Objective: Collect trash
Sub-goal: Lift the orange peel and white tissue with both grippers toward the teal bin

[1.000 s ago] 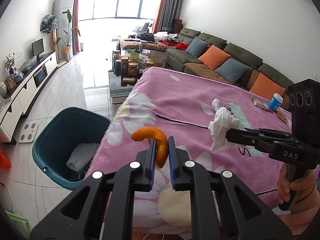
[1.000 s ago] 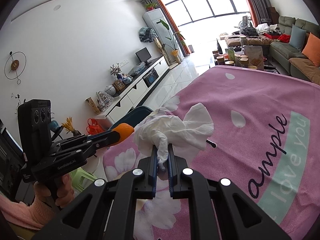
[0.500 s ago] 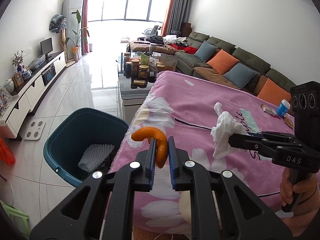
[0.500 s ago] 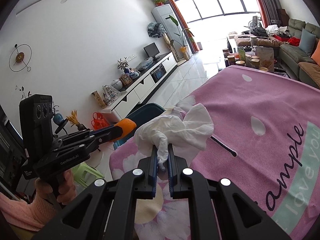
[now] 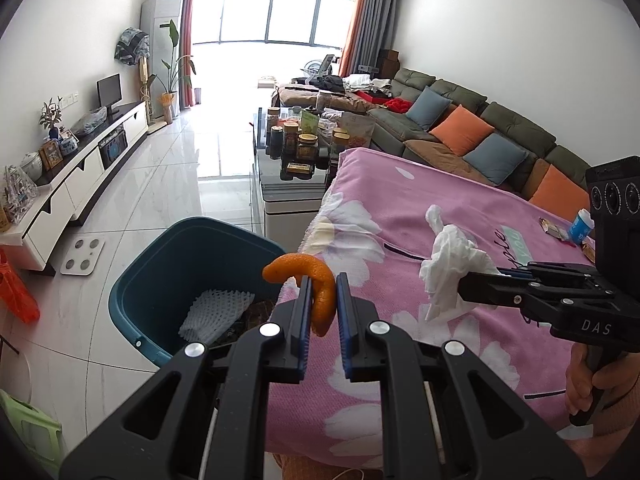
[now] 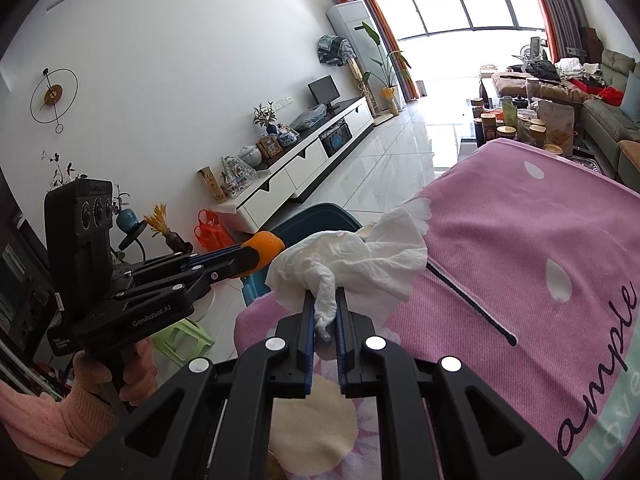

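My left gripper (image 5: 322,286) is shut on a curved orange peel (image 5: 316,284), held above the table's left edge, just right of the teal trash bin (image 5: 160,264) on the floor. A white foam net (image 5: 216,312) lies inside the bin. My right gripper (image 6: 322,300) is shut on a crumpled white tissue (image 6: 352,264) over the pink flowered cloth (image 6: 520,248). In the left wrist view the tissue (image 5: 448,256) and the right gripper (image 5: 464,280) hang to the right of the peel. In the right wrist view the left gripper (image 6: 256,256) and its peel (image 6: 267,245) sit left, before the bin (image 6: 316,220).
A blue-capped small bottle (image 5: 581,225) and wrappers (image 5: 554,229) lie on the cloth's far right. A glass coffee table with jars (image 5: 296,148) stands beyond the table. A white scale (image 5: 83,255) and a red bag (image 5: 16,292) are on the floor; a green stool (image 6: 184,336) is near.
Both grippers have moved left toward the bin with their loads still held. The bin now sits closer under the orange peel, and more of the floor shows.
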A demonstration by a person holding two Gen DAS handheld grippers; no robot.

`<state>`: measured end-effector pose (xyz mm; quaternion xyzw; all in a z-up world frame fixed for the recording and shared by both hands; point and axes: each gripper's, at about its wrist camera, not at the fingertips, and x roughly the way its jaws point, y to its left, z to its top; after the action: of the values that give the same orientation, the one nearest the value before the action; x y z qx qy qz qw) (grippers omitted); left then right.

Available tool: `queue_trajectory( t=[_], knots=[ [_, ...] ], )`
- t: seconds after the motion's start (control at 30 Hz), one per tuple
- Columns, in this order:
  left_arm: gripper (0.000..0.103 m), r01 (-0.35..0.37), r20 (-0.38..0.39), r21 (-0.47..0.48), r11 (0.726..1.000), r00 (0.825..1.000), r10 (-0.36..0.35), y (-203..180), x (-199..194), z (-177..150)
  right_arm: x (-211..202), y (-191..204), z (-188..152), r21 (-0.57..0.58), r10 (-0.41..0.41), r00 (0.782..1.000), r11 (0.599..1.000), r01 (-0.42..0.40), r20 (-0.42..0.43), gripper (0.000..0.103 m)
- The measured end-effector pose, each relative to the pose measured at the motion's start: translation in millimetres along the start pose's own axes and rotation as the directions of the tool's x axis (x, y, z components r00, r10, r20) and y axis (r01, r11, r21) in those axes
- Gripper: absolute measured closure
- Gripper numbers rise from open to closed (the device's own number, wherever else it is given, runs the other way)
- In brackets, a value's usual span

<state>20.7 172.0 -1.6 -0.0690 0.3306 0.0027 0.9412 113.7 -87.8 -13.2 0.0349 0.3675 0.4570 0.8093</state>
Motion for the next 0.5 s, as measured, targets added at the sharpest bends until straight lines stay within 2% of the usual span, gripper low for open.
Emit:
queue_trajectory(
  t=[0.5],
  knots=[
    [0.091,-0.026,0.005,-0.030,0.999,1.000,0.026,16.2,2.2,0.1,14.8,12.1,9.2,-0.039,0.020,0.999,0.999,-0.021,-0.029,0.095]
  ],
)
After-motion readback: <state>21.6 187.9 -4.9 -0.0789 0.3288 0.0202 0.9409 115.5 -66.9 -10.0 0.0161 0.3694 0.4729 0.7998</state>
